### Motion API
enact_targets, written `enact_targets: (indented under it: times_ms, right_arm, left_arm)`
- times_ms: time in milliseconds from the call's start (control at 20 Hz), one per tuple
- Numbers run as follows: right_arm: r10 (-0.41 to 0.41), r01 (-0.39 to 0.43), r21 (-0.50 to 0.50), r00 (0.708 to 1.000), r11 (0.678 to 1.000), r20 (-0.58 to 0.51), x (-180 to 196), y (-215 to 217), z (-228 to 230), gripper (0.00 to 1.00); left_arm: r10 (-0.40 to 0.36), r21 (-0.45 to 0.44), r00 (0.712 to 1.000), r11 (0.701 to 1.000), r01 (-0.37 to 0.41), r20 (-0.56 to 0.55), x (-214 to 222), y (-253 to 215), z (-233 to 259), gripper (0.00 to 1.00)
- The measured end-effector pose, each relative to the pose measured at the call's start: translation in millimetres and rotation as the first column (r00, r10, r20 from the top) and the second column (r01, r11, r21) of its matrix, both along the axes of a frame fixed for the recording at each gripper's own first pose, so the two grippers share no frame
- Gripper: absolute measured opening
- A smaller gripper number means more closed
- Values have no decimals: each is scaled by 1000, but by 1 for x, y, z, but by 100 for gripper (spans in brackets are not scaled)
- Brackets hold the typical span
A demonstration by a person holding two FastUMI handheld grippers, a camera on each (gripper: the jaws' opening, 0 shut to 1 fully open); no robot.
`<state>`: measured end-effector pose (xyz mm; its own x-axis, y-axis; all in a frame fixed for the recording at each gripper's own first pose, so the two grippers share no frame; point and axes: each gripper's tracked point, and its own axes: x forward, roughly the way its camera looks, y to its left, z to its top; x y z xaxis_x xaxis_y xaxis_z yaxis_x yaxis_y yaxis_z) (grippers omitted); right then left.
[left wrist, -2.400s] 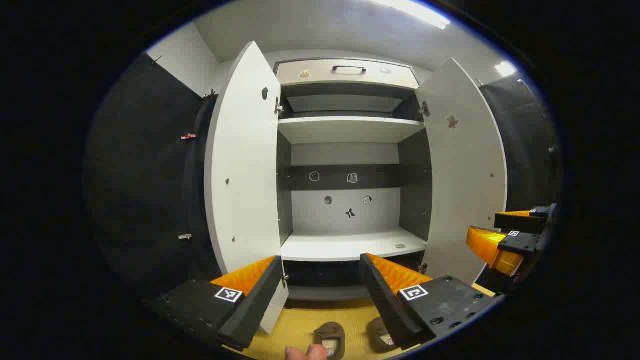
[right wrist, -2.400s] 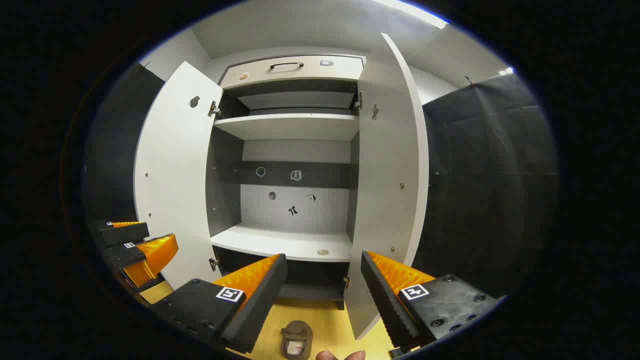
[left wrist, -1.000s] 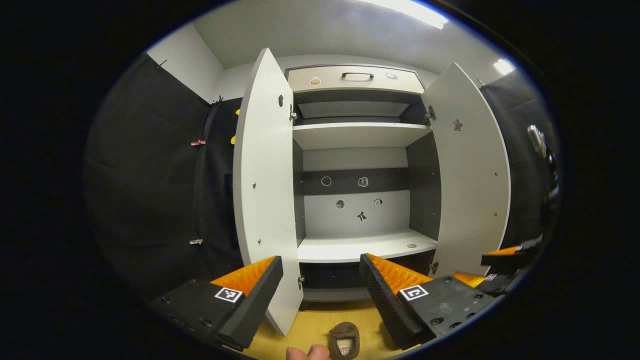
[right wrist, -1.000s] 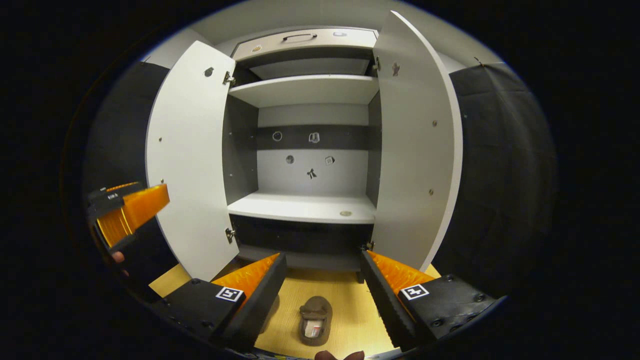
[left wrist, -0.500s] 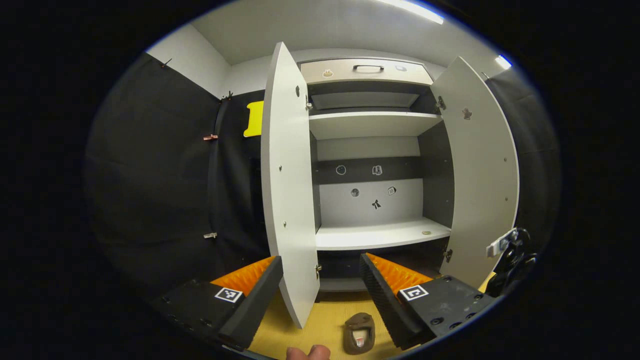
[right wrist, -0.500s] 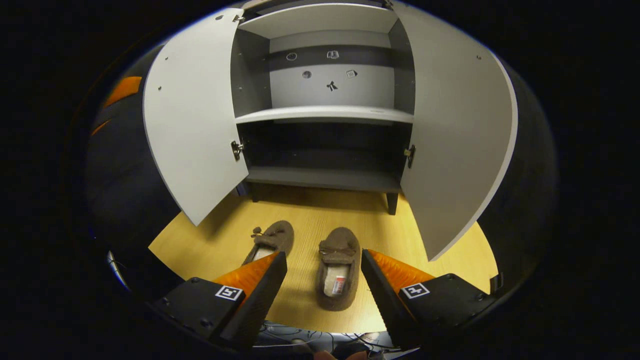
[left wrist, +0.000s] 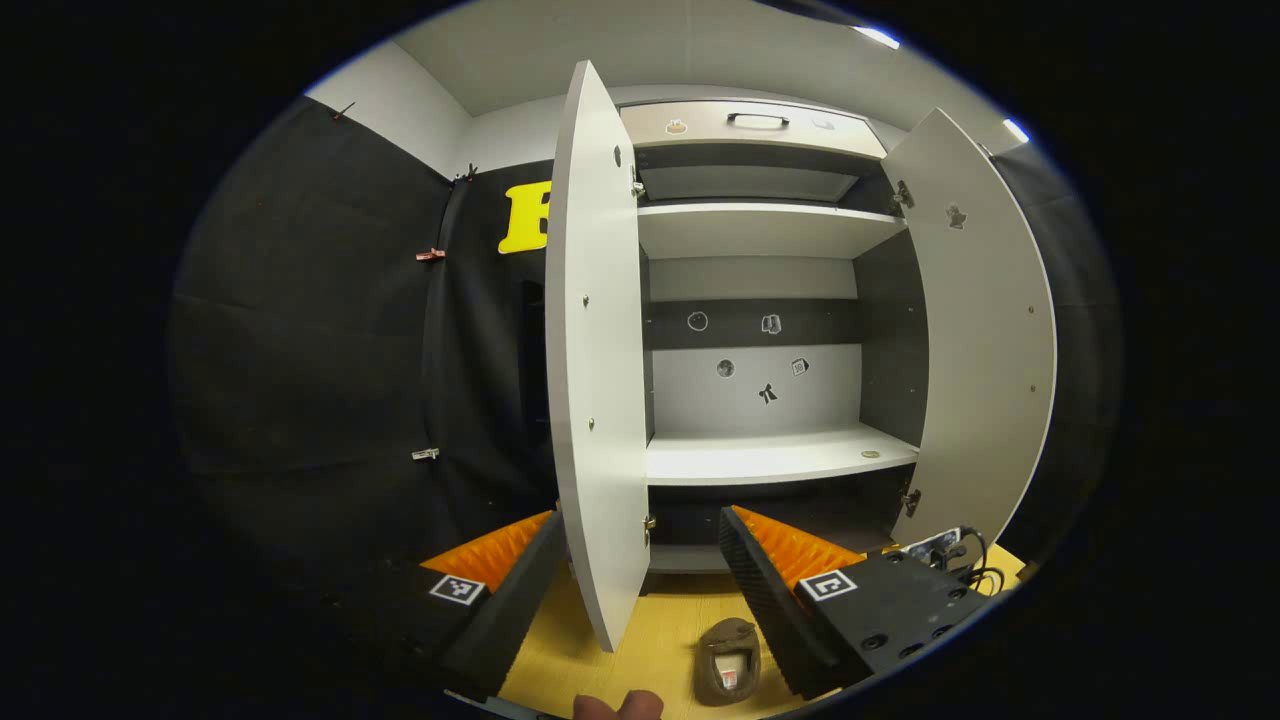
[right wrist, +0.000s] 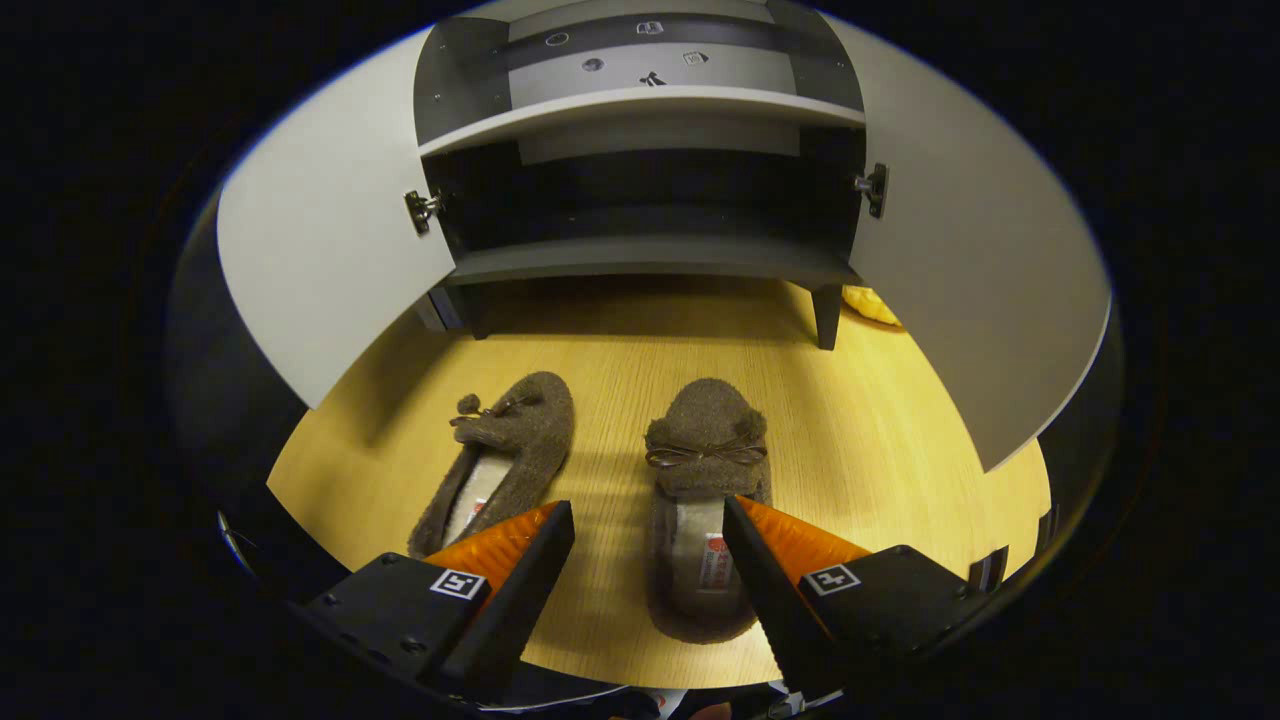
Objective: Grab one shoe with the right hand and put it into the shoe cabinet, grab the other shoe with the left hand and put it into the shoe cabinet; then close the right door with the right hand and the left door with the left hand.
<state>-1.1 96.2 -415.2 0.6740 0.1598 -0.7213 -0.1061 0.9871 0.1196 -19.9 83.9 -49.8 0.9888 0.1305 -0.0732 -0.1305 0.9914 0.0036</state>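
Two brown fuzzy slippers lie side by side on the wooden floor before the open shoe cabinet (right wrist: 650, 260). In the right gripper view, the right shoe (right wrist: 700, 480) sits just ahead of my right gripper (right wrist: 645, 560), which is open and low above the floor; the left shoe (right wrist: 505, 450) lies beside it. In the left gripper view, my left gripper (left wrist: 640, 570) is open and held higher, facing the cabinet's left door (left wrist: 595, 400) edge-on. One shoe (left wrist: 728, 660) shows on the floor below it. The right door (left wrist: 985, 340) stands wide open.
The cabinet has white shelves (left wrist: 770, 460), a small round object (left wrist: 870, 454) on the middle shelf, and a drawer (left wrist: 750, 125) on top. Black cloth walls flank it. A device with cables (left wrist: 950, 550) sits at the lower right. A fingertip (left wrist: 620, 705) shows at the bottom edge.
My right gripper has dropped toward the floor and tilted down, closing in on the right shoe. My left gripper has drifted left, so the left door now appears edge-on.
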Motion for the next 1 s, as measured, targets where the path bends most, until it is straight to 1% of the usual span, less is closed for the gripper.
enact_targets:
  times_ms: [100, 150, 300, 350, 450, 500, 550, 600, 650, 700, 750, 800, 1000]
  right_arm:
    - [-17, 17, 11, 999, 1000, -29, 4, 3, -19, 96]
    - [-28, 29, 12, 999, 1000, -32, 8, 5, -25, 92]
    - [-50, 50, -8, 999, 999, -17, 25, 6, -41, 83]
    - [-54, 54, -15, 999, 998, -9, 32, 7, -45, 77]
    - [-67, 67, -35, 998, 997, 12, 43, 5, -49, 73]
    - [-84, 85, -51, 996, 995, 23, 47, 1, -50, 68]
    - [-108, 110, -60, 994, 992, 32, 54, -5, -53, 53]
    - [-130, 131, -41, 991, 991, 30, 56, -7, -54, 43]
    - [-136, 137, -20, 990, 990, 18, 54, -4, -51, 12]
    - [-135, 136, -11, 991, 991, 24, 54, -5, -47, 18]
    - [-133, 133, -6, 991, 991, 27, 54, -7, -44, 18]
    - [-130, 131, -4, 991, 991, 30, 53, -8, -38, 8]
    - [-150, 149, 35, 988, 988, 34, 50, -15, -9, 8]
  left_arm:
    - [3, 2, 1000, 1000, -3, -14, 4, 5, -6, 98]
    - [2, 6, 1000, 1000, -2, -21, 5, 6, -11, 98]
    - [1, 23, 1000, 1000, 0, -29, 8, 11, -15, 98]
    - [2, 26, 999, 1000, -1, -32, 10, 12, -17, 98]
    - [3, 26, 999, 1000, -2, -35, 10, 13, -18, 98]
    - [2, 26, 999, 1000, -1, -36, 11, 13, -18, 98]
    - [1, 27, 999, 1000, 0, -37, 11, 13, -19, 98]
    - [0, 28, 999, 1000, 1, -40, 12, 13, -19, 98]
    - [-3, 29, 999, 1000, 4, -40, 12, 13, -20, 98]
    - [-9, 29, 999, 1000, 10, -39, 13, 11, -20, 98]
    - [-13, 29, 999, 999, 14, -38, 13, 10, -20, 98]
    - [-18, 31, 999, 999, 19, -37, 12, 9, -20, 98]
    - [-39, 16, 998, 999, 40, -43, 14, 1, -20, 98]
